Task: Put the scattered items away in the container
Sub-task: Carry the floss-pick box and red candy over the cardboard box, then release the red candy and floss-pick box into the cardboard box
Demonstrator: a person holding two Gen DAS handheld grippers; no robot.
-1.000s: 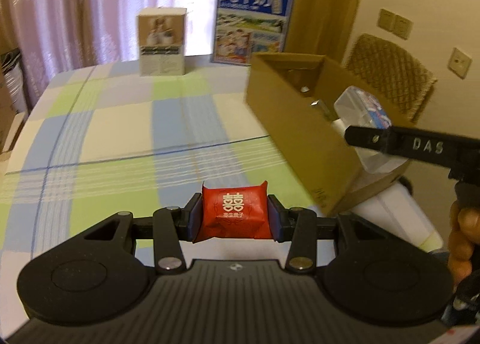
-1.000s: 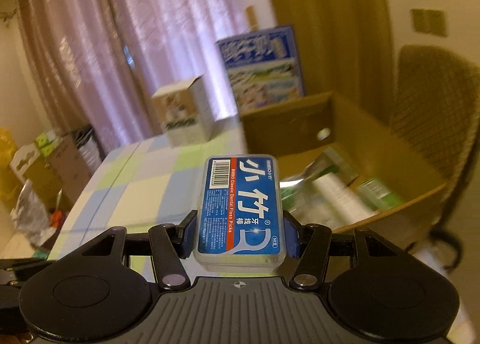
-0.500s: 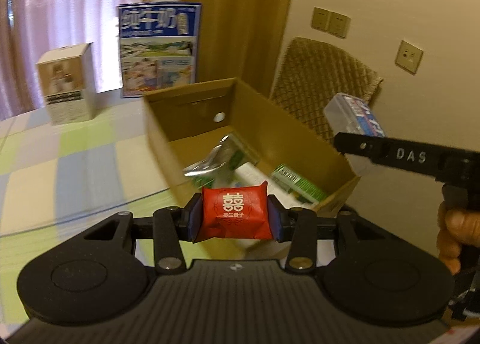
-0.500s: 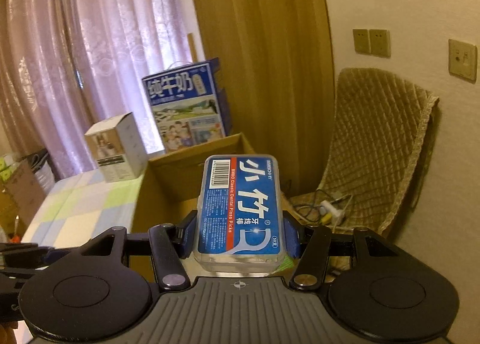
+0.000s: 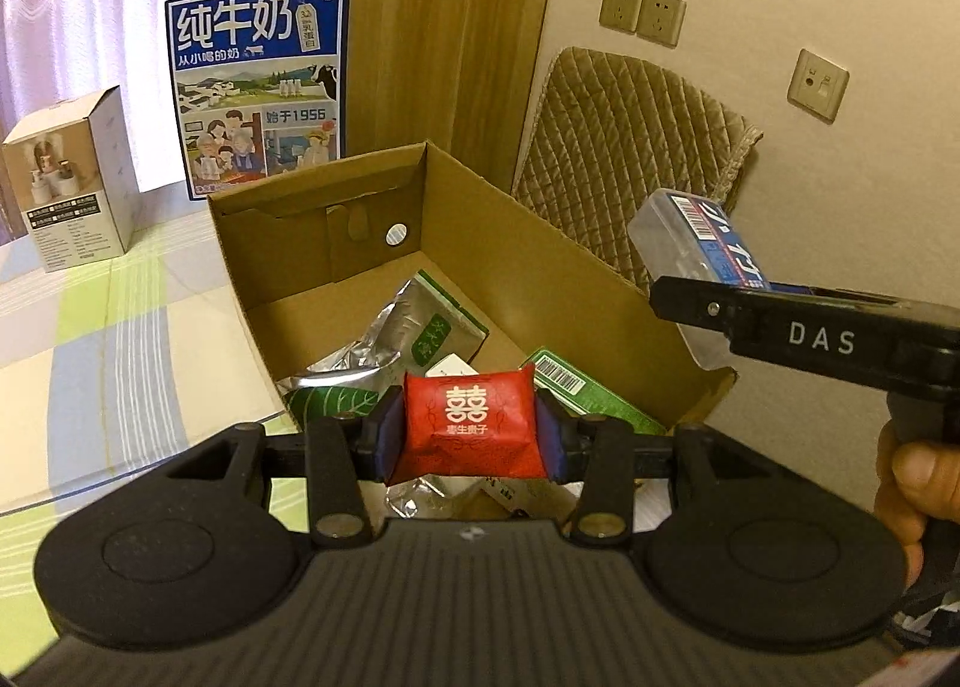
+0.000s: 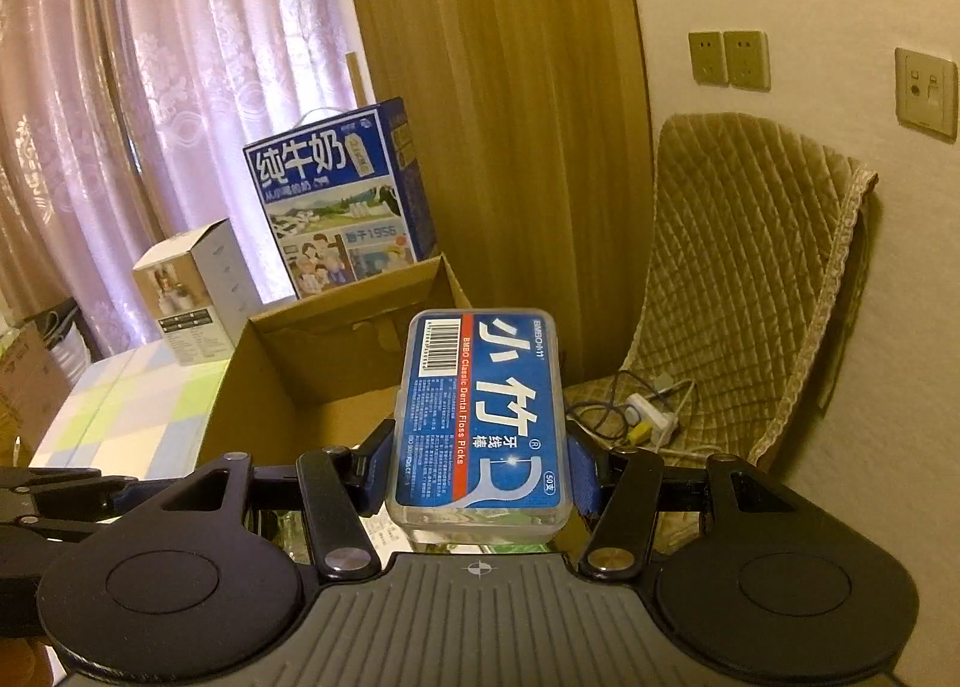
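Red candy packet (image 5: 469, 428) sits pinched crosswise in the left gripper (image 5: 469, 435) over the open cardboard box (image 5: 336, 219), while the right gripper (image 6: 479, 468) clamps the blue floss-pick case (image 6: 480, 417), long axis pointing forward over the box's right wall.

Red packet (image 5: 469, 428), blue floss box (image 6: 480, 417), brown carton (image 5: 540, 267), pastel-checked tablecloth (image 5: 90, 327)

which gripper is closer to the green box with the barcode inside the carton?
Left. The left gripper, shut on the red candy packet, hangs just over the green box. The right gripper, holding the floss pick case, sits out by the cardboard carton right wall.
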